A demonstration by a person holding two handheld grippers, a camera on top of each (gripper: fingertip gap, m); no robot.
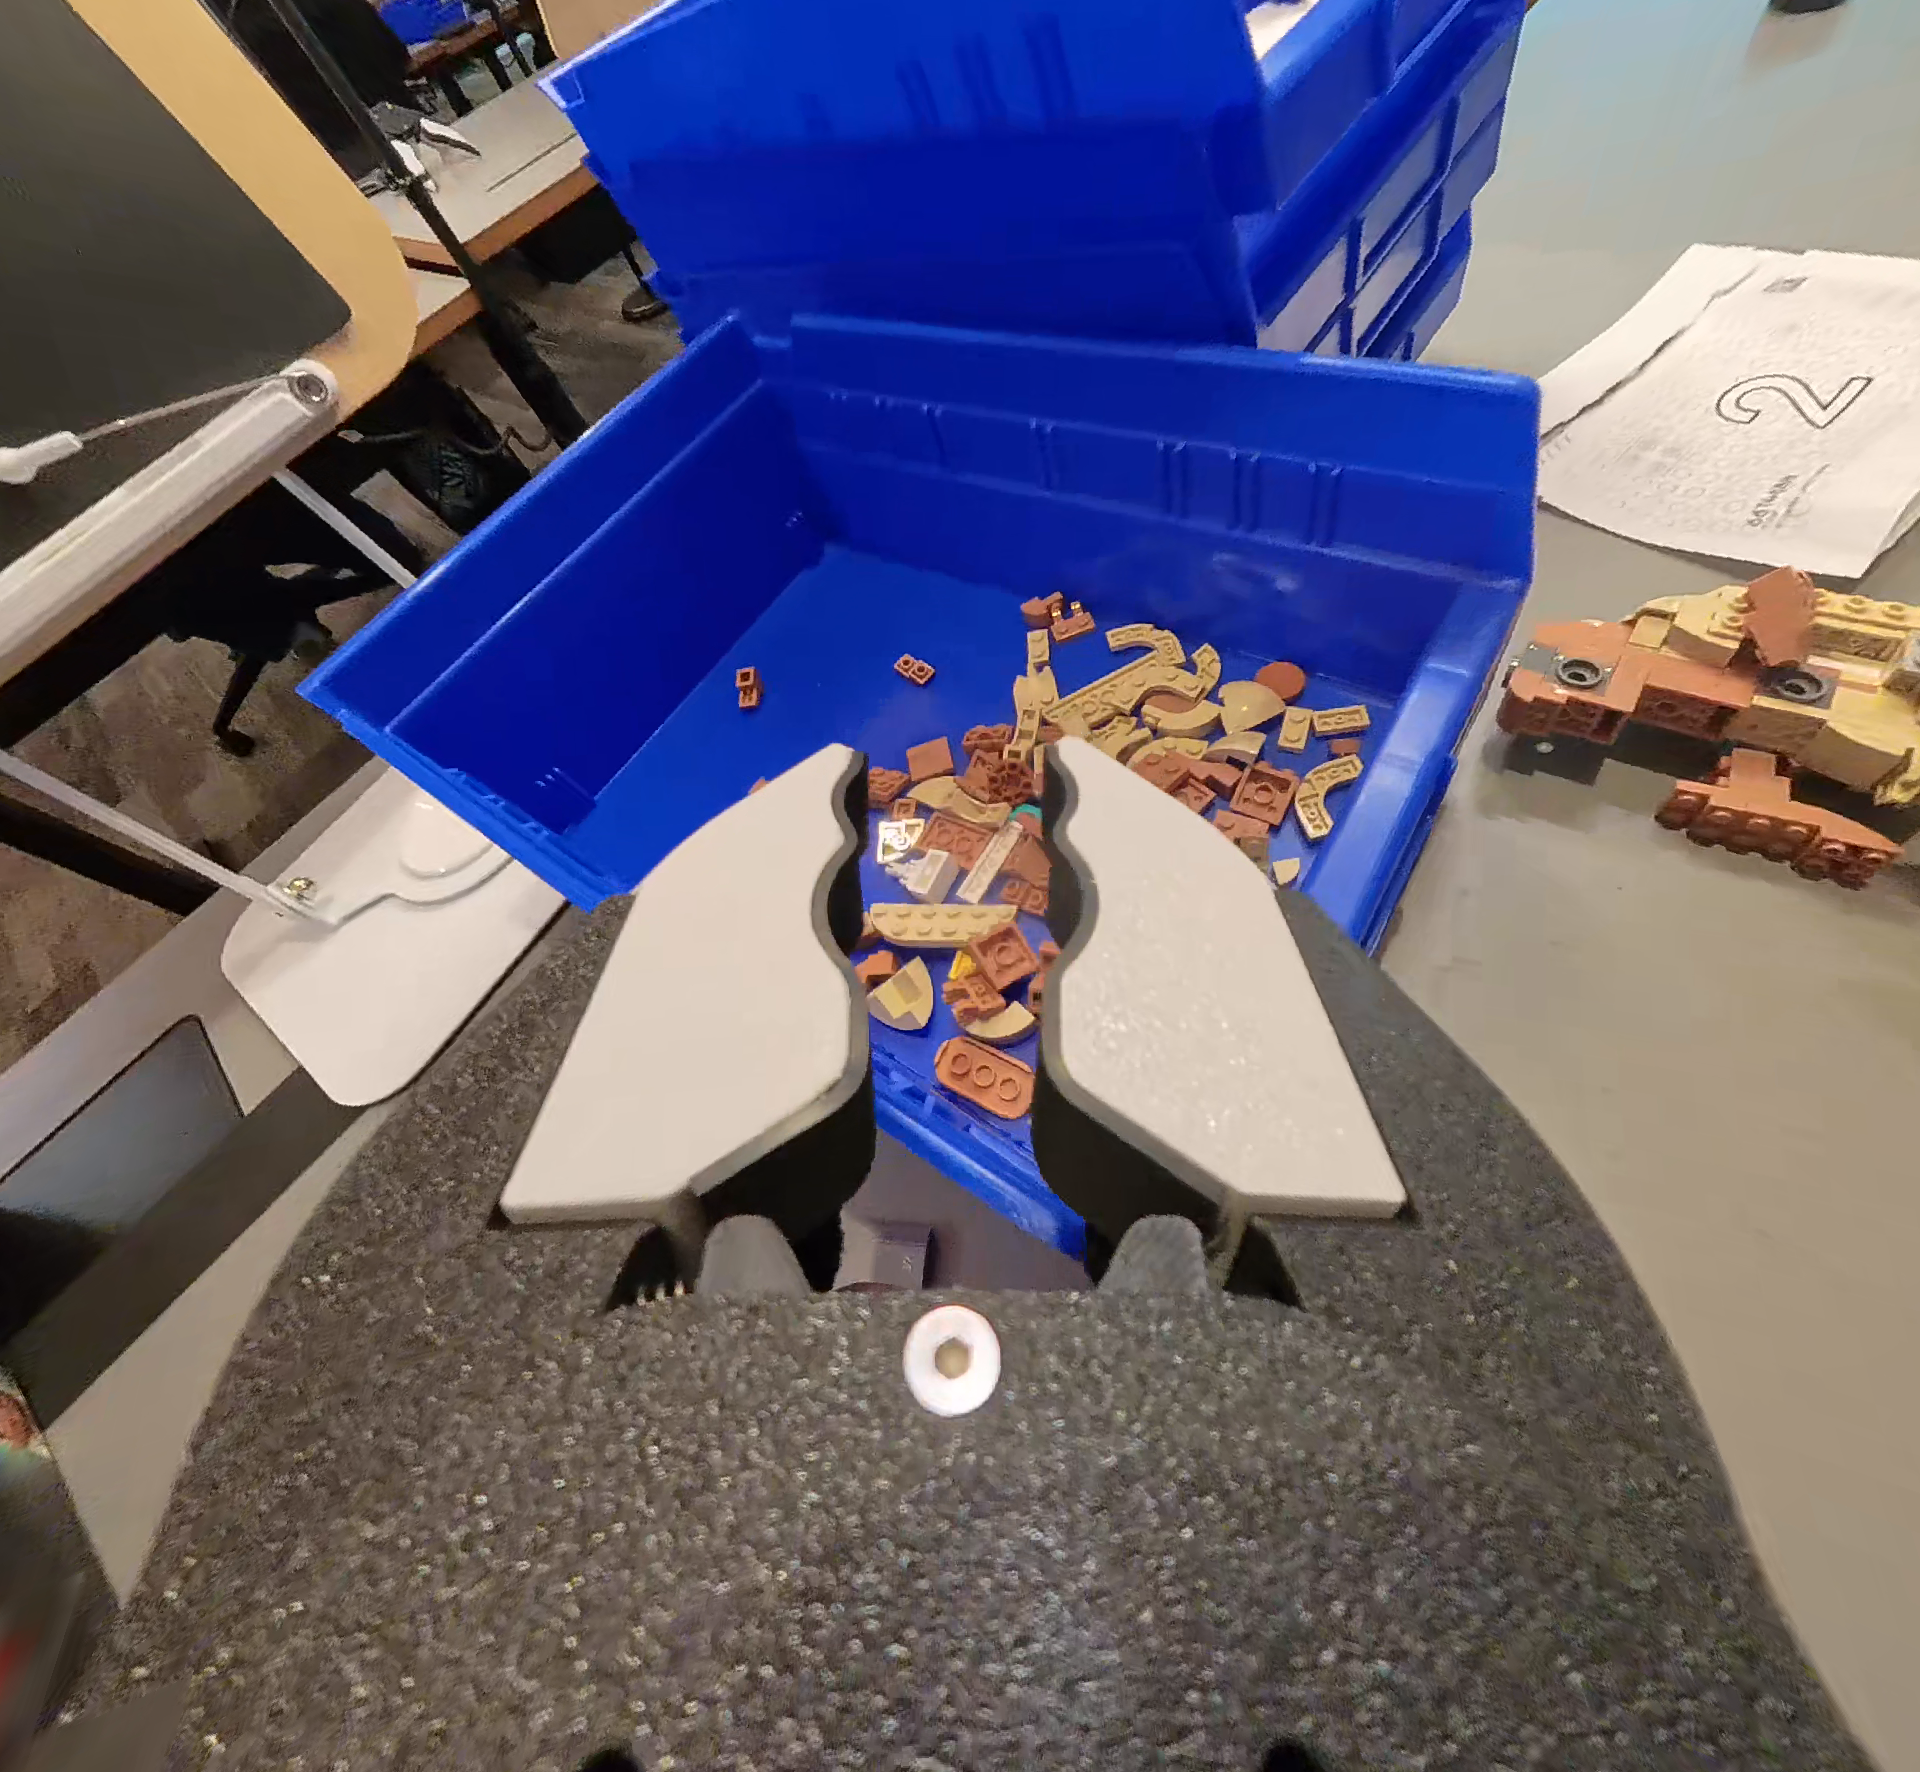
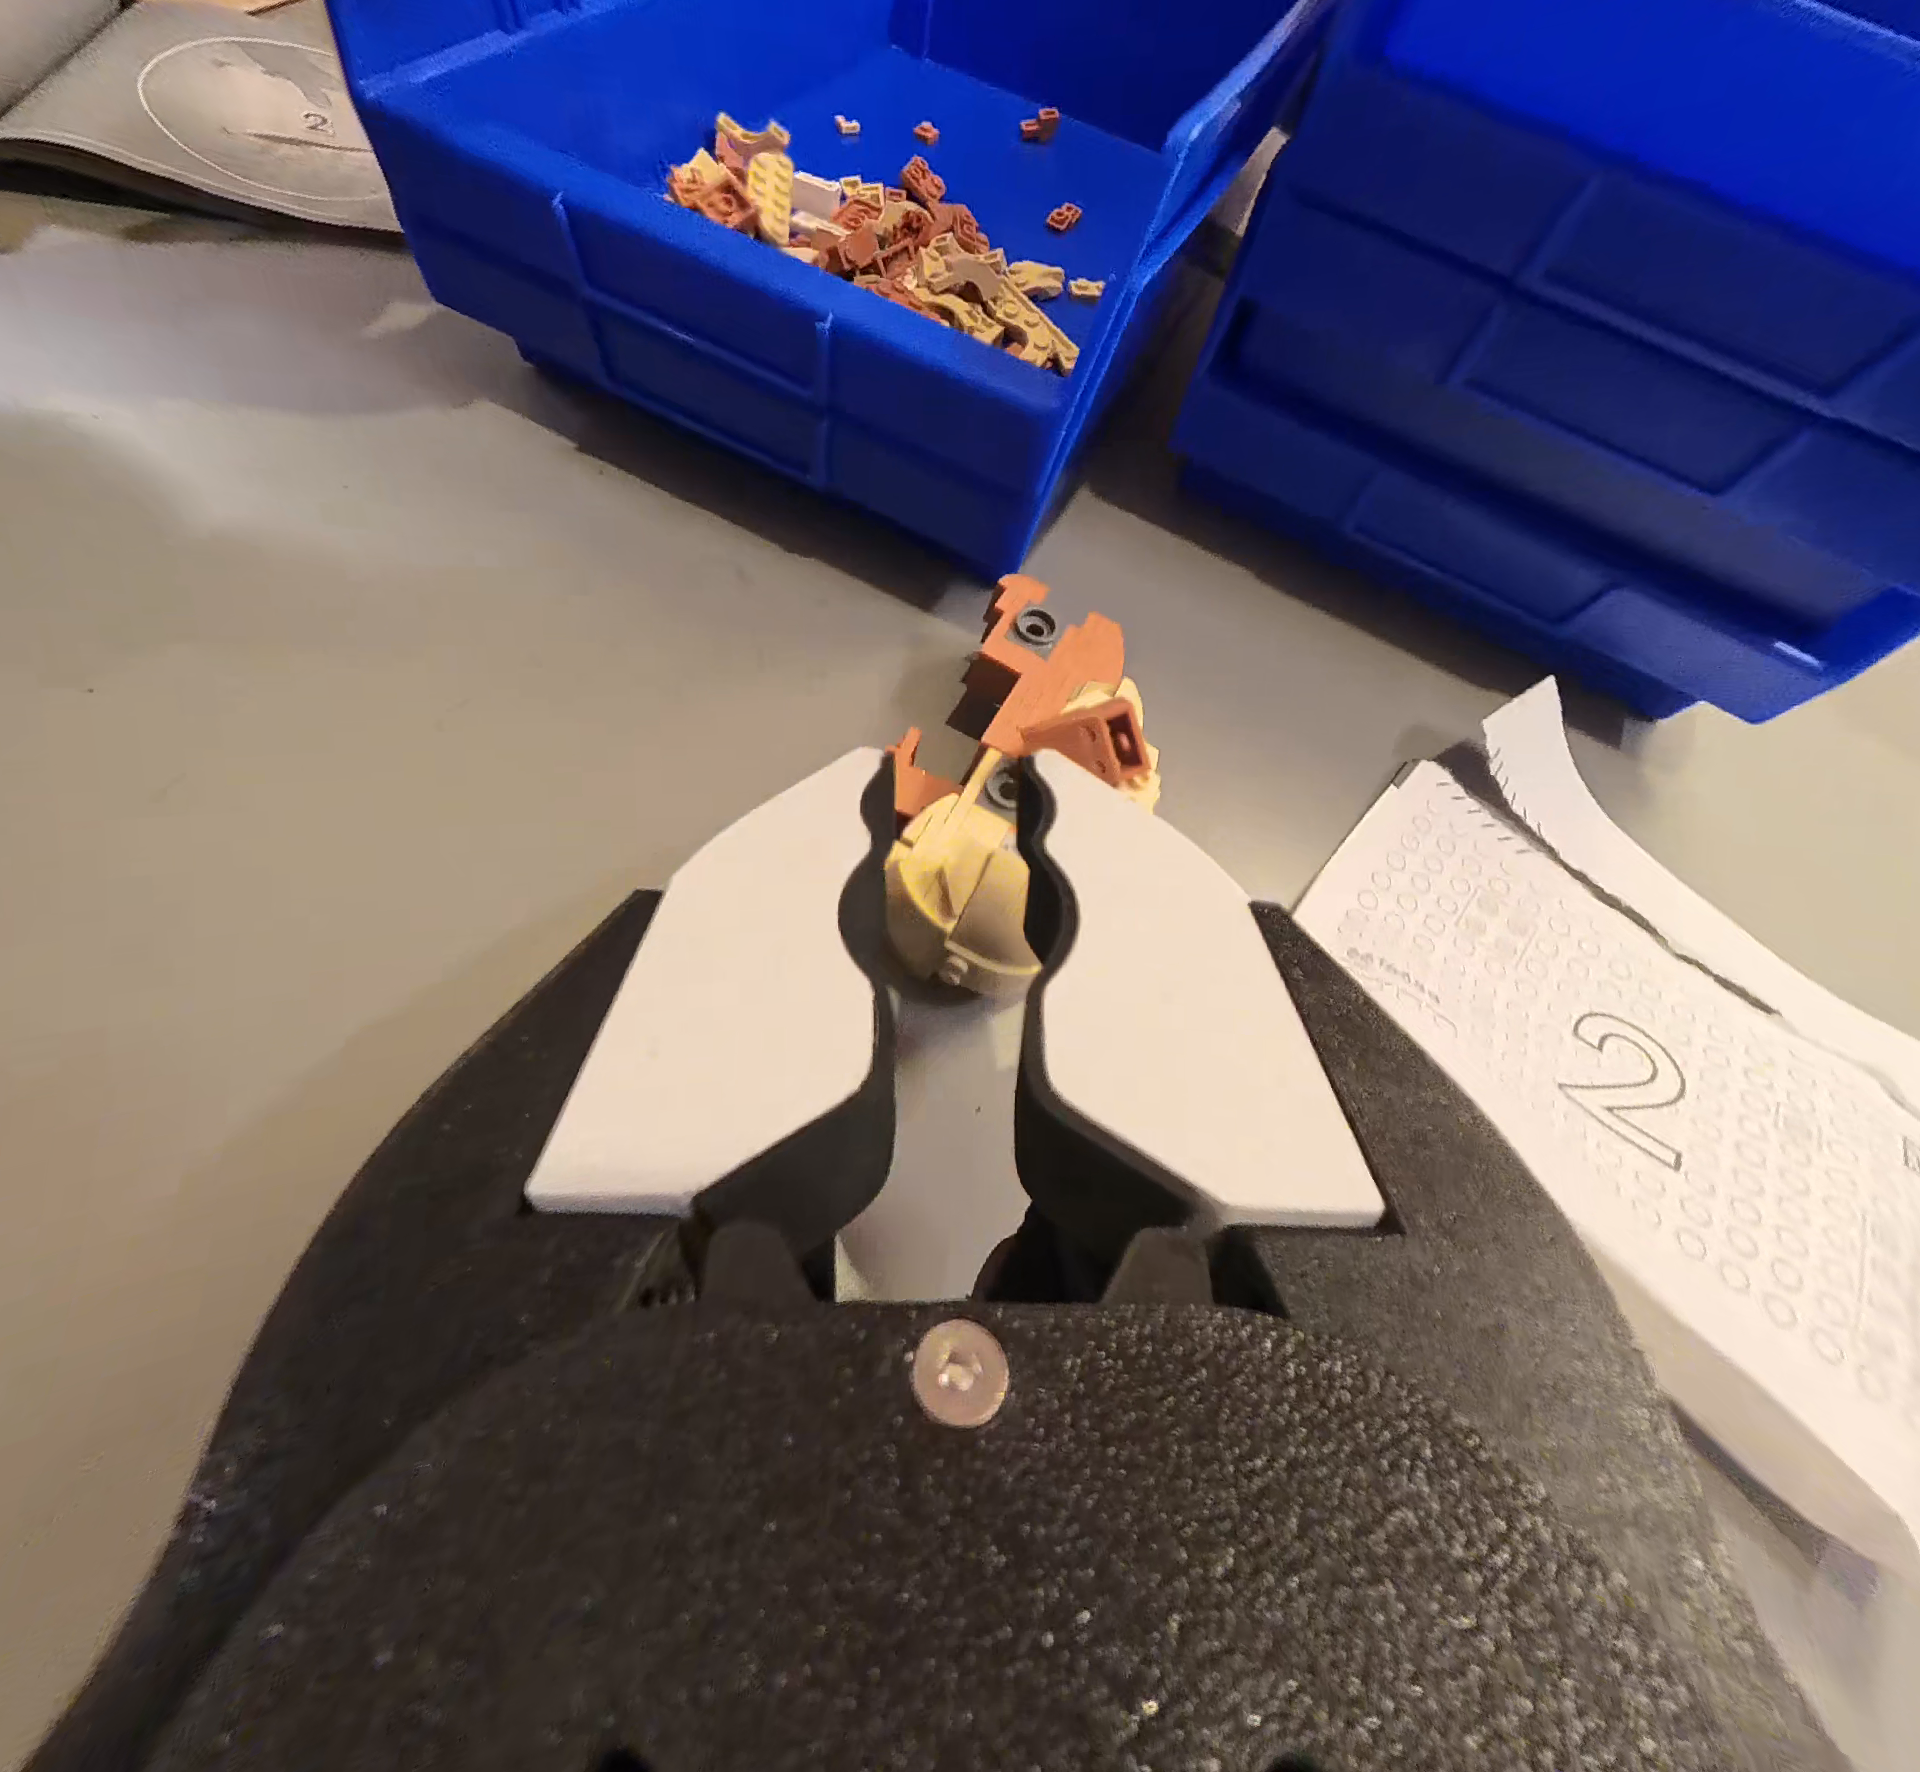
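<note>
My left gripper hangs open and empty over a blue bin. The bin holds a pile of loose tan and brown bricks, and the fingertips stand just above the pile. My right gripper is low over the grey table, around the tan nose of a tan and brown brick model. The model lies on the table, and dark slits show between it and both pads, so the pads do not press on it. The model also shows in the left wrist view, to the right of the bin.
A stack of blue bins stands behind the open one and shows at the right in the right wrist view. A white printed sheet lies right of the model. An open booklet lies left of the bin. A chair stands left, off the table. Left tips to right tips: about 25 cm.
</note>
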